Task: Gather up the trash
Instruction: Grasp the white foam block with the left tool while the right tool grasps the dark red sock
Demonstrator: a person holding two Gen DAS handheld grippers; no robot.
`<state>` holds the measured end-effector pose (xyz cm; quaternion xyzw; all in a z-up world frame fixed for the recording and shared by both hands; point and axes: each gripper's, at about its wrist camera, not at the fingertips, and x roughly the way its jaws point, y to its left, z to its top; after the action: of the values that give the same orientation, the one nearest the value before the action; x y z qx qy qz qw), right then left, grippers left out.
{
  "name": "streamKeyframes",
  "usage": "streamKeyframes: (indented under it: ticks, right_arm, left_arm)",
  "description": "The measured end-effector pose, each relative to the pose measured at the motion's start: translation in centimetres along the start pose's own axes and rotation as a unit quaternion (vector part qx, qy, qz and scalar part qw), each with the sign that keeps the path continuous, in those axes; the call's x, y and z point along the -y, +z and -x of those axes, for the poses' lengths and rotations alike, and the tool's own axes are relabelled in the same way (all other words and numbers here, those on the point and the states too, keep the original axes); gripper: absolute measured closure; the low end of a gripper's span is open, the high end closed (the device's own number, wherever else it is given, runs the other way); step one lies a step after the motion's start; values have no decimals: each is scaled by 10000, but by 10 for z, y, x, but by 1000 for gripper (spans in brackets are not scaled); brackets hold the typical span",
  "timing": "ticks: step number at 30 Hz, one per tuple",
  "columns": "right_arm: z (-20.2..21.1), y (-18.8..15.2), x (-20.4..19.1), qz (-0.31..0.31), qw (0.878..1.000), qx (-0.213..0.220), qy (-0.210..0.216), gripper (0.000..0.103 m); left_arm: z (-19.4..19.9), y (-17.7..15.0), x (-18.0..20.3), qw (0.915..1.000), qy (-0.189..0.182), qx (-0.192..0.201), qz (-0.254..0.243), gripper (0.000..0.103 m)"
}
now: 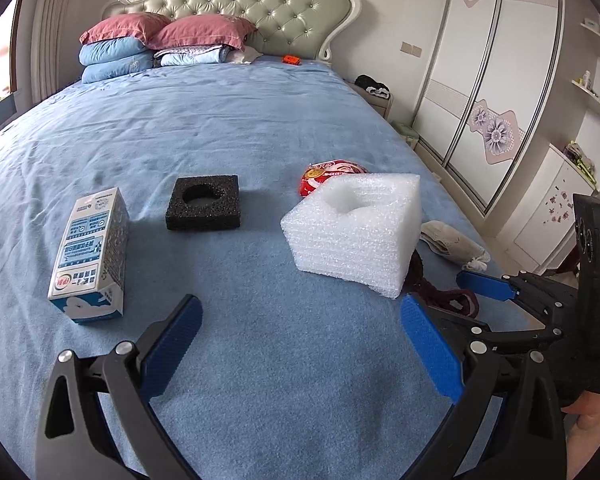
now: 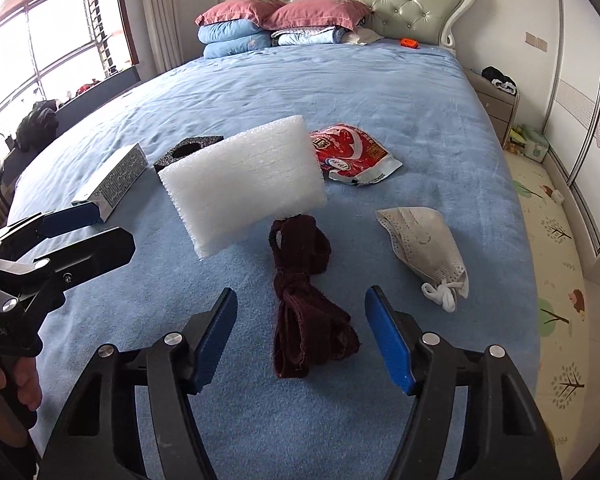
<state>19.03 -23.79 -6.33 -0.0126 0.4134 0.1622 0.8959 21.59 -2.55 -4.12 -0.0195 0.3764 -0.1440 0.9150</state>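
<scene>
Trash lies on a blue bedspread (image 1: 260,128). My left gripper (image 1: 302,312) is open over bare cover, with a milk carton (image 1: 90,256) to its left, a black foam square (image 1: 204,204) ahead and a white foam block (image 1: 354,228) ahead on the right. My right gripper (image 2: 302,296) is open, and a dark red strap (image 2: 300,264) lies between its jaws, with both pads clear of it. A used face mask (image 2: 424,240) rests to the strap's right. A red wrapper (image 2: 352,152) sits behind the white foam block (image 2: 244,180).
Pillows and folded quilts (image 1: 140,44) are stacked at the headboard, with a small orange object (image 1: 291,59) beside them. A nightstand (image 2: 496,100) and a sliding wardrobe (image 1: 492,92) stand right of the bed. A patterned mat (image 2: 556,280) covers the floor. A window (image 2: 48,52) is on the left.
</scene>
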Motion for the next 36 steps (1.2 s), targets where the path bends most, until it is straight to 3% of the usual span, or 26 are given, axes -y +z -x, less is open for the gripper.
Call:
streamKeyframes:
  ticks: [2, 4, 6, 10, 16, 24, 28, 36]
  right_arm:
    - [-10, 5, 1, 51, 9999, -110, -38, 41]
    - [-22, 7, 5, 31, 9995, -312, -66, 55]
    - [-23, 7, 5, 98, 9993, -363, 87, 82]
    - [-8, -2, 3, 295, 9991, -249, -172, 84]
    - [12, -21, 26, -162, 9984, -365, 404, 84]
    - [38, -44, 35, -279, 9979, -272, 523, 84]
    - [44, -49, 40, -380, 9977, -226, 523, 84]
    - [49, -54, 46, -589, 9965, -159, 563, 84]
  left_arm:
    - [-9, 3, 1, 9999, 78, -83, -19, 4]
    - [-17, 7, 1, 9998, 77, -174, 28, 4]
    - [-24, 11, 1, 9997, -33, -242, 99, 4]
    - [-39, 15, 4, 9989, -134, -439, 100, 4]
    - [-59, 16, 13, 9965, -495, -655, 176, 4]
    - [-48, 11, 43, 9951, -776, -488, -365, 4]
    - [-49, 11, 59, 9949, -612, -455, -660, 4]
    - [-69, 31, 72, 9952, -301, -528, -765, 4]
